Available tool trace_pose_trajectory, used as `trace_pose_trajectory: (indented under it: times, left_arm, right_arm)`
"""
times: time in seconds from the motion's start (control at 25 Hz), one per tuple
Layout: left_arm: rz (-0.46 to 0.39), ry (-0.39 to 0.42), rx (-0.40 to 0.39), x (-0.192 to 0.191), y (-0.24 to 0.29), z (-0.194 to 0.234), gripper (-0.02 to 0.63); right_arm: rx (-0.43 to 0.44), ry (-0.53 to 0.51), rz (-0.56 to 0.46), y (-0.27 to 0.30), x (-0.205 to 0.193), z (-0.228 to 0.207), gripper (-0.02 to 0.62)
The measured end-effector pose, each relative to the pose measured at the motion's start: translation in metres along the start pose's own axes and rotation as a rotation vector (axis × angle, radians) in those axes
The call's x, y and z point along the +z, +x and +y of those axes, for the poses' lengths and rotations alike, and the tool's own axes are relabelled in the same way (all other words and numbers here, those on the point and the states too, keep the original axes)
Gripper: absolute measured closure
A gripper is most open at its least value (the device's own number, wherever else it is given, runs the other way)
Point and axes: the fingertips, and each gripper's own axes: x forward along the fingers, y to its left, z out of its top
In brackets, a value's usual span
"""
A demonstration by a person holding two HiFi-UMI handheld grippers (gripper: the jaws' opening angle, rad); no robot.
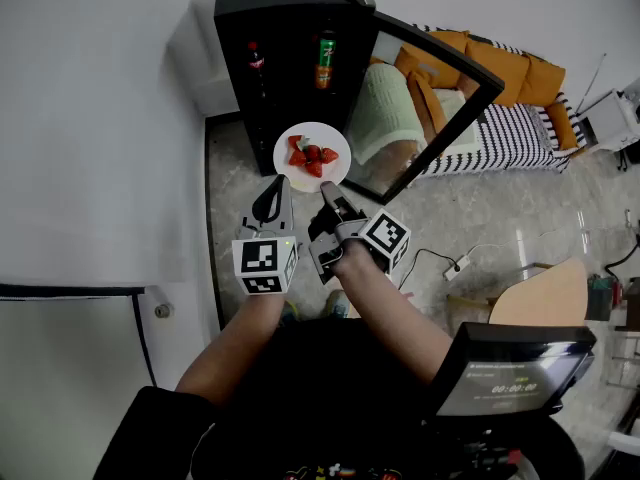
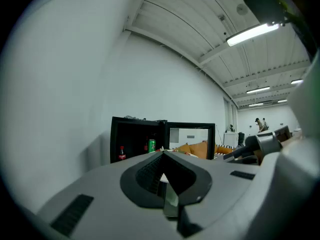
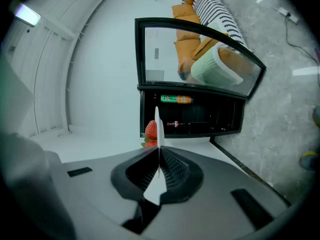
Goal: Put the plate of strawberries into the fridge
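Status: task in progress, roughly at its midpoint by my judgement. The small black fridge [image 1: 280, 28] stands against the white wall with its glass-fronted door [image 1: 425, 103] swung fully open, so access is already cleared. The round white plate [image 1: 286, 165] carrying the red strawberries [image 1: 313, 156] is held in the air just in front of the fridge opening and above the grey mottled floor [image 1: 470, 218]; it is not yet inside the cabinet and rests on no shelf. The left claw [image 1: 276, 186] is closed on the plate's near rim, and in the left gripper view a thin pale edge sits pinched between its jaws [image 2: 167, 181]. The right claw [image 1: 329, 190] is likewise clamped on the rim just beside it; the right gripper view shows the plate edge-on as a thin white blade running up from the jaws [image 3: 158, 171]. Inside, a dark bottle with a red label [image 1: 256, 58] and a green can [image 1: 325, 60] occupy the upper shelf. Remaining work: carry the plate into the opening, set it on a free shelf and release both claws. Condition of the item: plate intact and held roughly level, several whole berries with green tops clustered at its centre, none near the edge.
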Motion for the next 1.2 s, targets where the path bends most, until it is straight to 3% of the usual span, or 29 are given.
trace_pose_trajectory:
  times: [0.52,0.84,1.2]
  left_arm:
    - [0.016,0.009,0.028,-0.006,0.012,-0.027,0.601]
    - [0.035,0.005,0.064,-0.013,0.041,-0.053,0.601]
    - [0.031,0.003,0.115,-0.028,0.018,-0.065,0.601]
  right_arm:
    - [-0.001,0.02,0.045,-0.007,0.024,-0.009,0.581]
    - [-0.009,0.042,0.09,-0.004,0.061,-0.019,0.581]
    - [0.002,0.029,0.148,-0.02,0.057,-0.03,0.581]
